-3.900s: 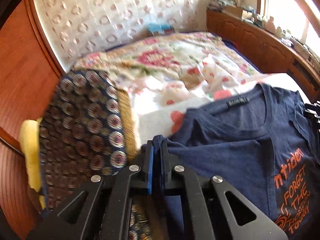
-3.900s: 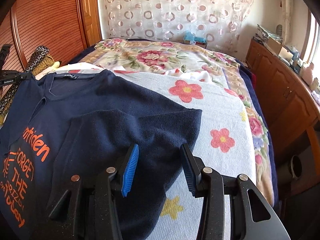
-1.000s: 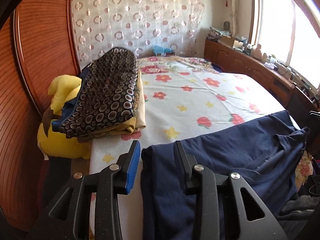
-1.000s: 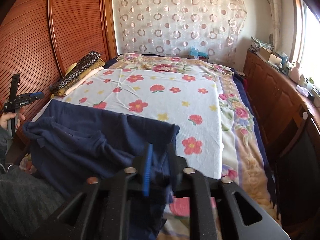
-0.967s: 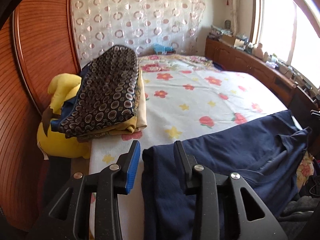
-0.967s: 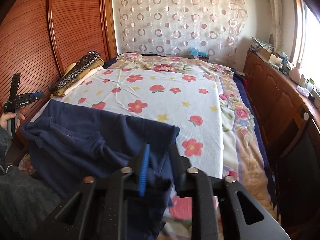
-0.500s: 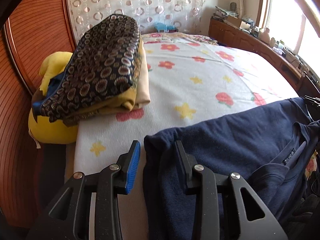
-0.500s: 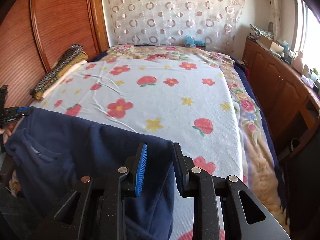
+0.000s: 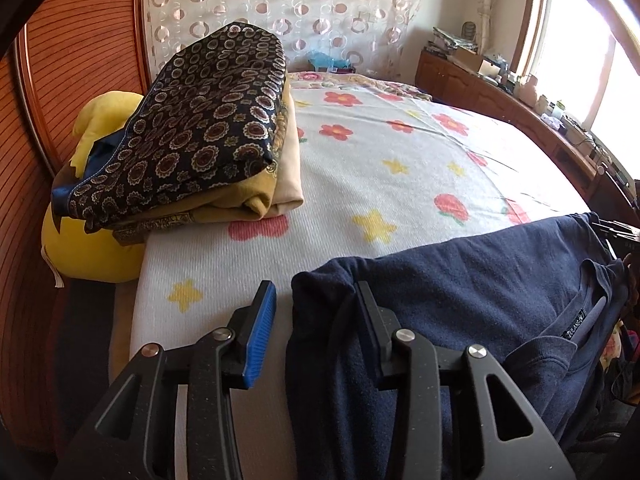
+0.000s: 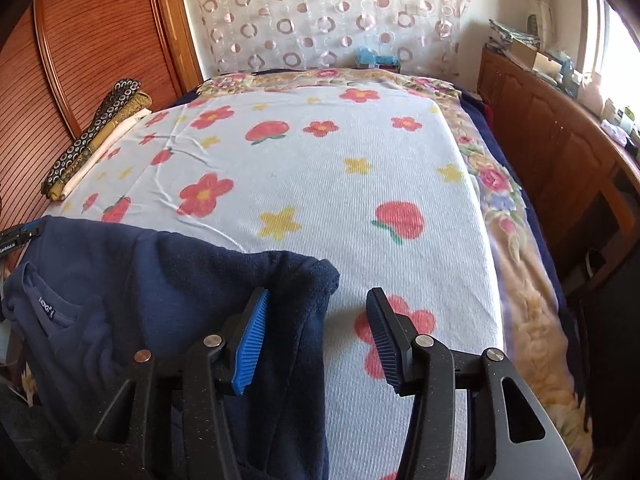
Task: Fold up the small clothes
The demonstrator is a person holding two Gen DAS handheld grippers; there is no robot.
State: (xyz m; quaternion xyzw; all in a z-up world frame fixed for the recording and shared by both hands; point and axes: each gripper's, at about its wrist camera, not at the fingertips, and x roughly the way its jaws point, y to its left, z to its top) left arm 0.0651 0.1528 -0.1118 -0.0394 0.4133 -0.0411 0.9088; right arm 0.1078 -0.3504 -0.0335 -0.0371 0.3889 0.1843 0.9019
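The navy shirt [image 9: 500, 292] lay limp across the near edge of the bed [image 9: 400, 168], soft and light, best taken by its corners. The left claw [image 9: 316, 320] stood part open with a corner loose between its jaws. The right claw [image 10: 320, 336] had just opened wide, cloth brushing one pad. The shirt's lower part hung out of view.

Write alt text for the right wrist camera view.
The right gripper has just been opening, its jaws apart around a corner of a navy shirt lying on a flowered bedspread. Folded cloths lie at the far left edge.
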